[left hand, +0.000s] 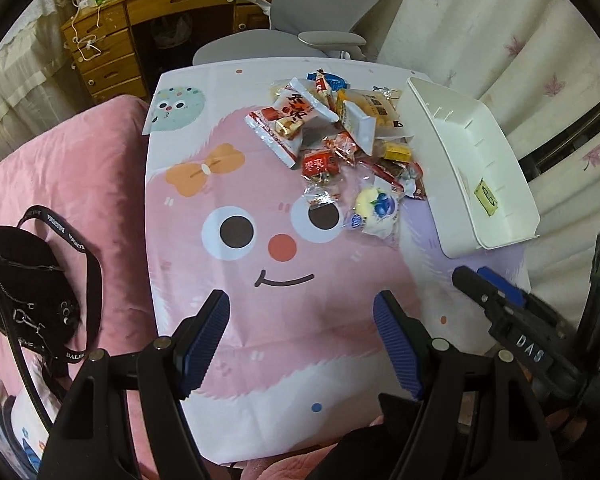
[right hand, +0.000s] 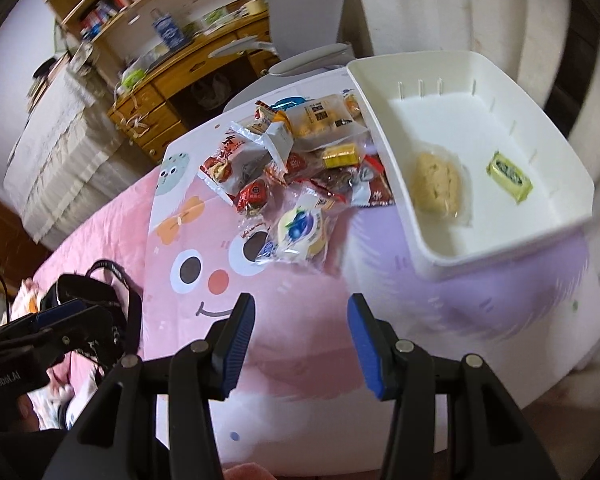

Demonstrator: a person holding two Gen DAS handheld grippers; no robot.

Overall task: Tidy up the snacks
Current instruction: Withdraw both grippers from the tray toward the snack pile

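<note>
Blue ribbed pads faced each other across a wide gap on the left tool (left hand: 302, 344), which gripped nothing and hung above the cartoon-face cloth (left hand: 260, 248) covering the counter. The right tool (right hand: 302, 344) was likewise spread wide and bare of any load, poised over the pink and lilac part of the same cloth; from the left wrist camera it showed at the right edge as a black body with a blue tip (left hand: 496, 284). To the left of the counter, a black strapped bag (left hand: 32, 276) lay on a pink quilt (left hand: 72, 152).

Beyond the tools, a blueberry-printed round cake in clear wrap (right hand: 300, 232) lay nearest, at the front of the snack pile (right hand: 296, 160). Behind it lay red-wrapped candies (right hand: 254, 196), a white-and-red packet with a sawtooth edge (left hand: 284, 120), a small yellow block (right hand: 340, 155) and a pale bag of golden pieces (right hand: 320, 120), heaped together and overlapping.

Just right of the pile, touching its edge, stood a white plastic bin (right hand: 496, 248). Inside it were two things, well apart: a pale crumbly biscuit in clear wrap (right hand: 436, 188) near the pile-side wall, and a yellow-wrapped sweet (right hand: 510, 178) further right on the floor of the bin.

Farther back stood a grey office chair (left hand: 300, 8) and a wooden desk (left hand: 112, 36).
</note>
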